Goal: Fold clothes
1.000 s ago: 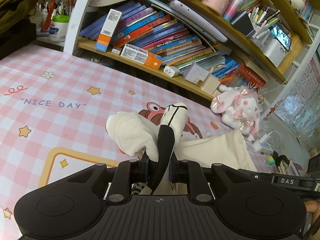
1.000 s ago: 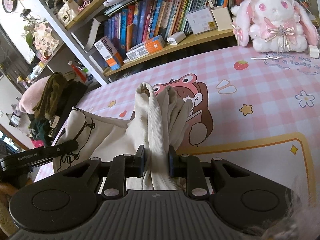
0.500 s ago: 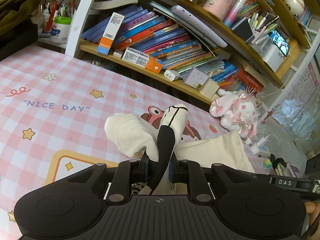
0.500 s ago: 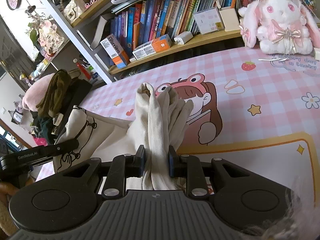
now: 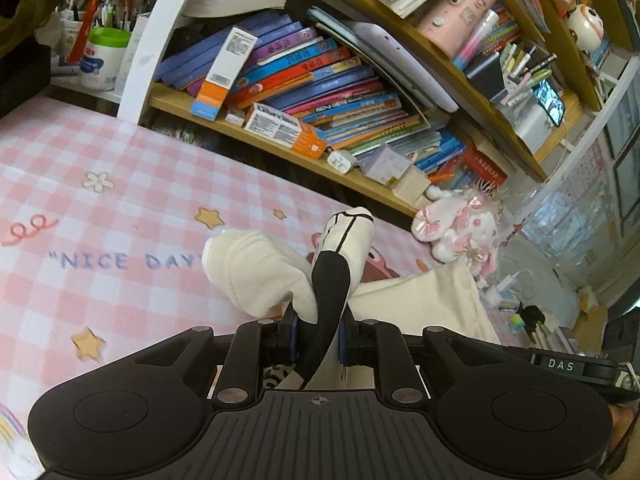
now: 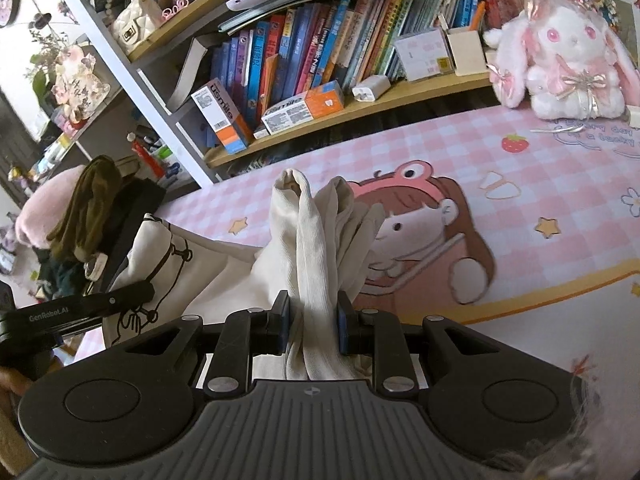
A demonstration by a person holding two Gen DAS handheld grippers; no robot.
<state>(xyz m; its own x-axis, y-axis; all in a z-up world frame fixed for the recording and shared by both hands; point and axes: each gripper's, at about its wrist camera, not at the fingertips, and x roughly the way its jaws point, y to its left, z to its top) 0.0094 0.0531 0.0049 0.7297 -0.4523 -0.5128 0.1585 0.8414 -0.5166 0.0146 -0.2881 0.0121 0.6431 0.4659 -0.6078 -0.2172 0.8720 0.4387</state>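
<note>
The left gripper (image 5: 317, 338) points forward over a pink checked mat (image 5: 120, 208), its two black fingers clamped tight on a bunched edge of a cream garment (image 5: 260, 276), where a curved black printed band runs between the pads. The soft, thick cloth puffs up ahead of the fingers in two rounded lobes, and the rest trails off to the right across the mat. The mat is smooth, printed with stars, a flower and the words "NICE DAY". To the right, the right gripper (image 6: 312, 326) is held level and pinches a ribbed cream fold of the same garment (image 6: 316, 248), which stands in upright pleats above the pads; the body of the garment sags away to the left, showing a thin black line drawing. Behind it lie a cartoon frog-hat figure (image 6: 416, 236) on the mat, a wooden shelf packed with books (image 6: 304, 52) and a fluffy pink-and-white plush rabbit (image 6: 568, 52). Against the views of a second ago, both grips are unchanged, while the left view's shelf has slid lower and nearer, with more of the mat now hidden by cloth.
</note>
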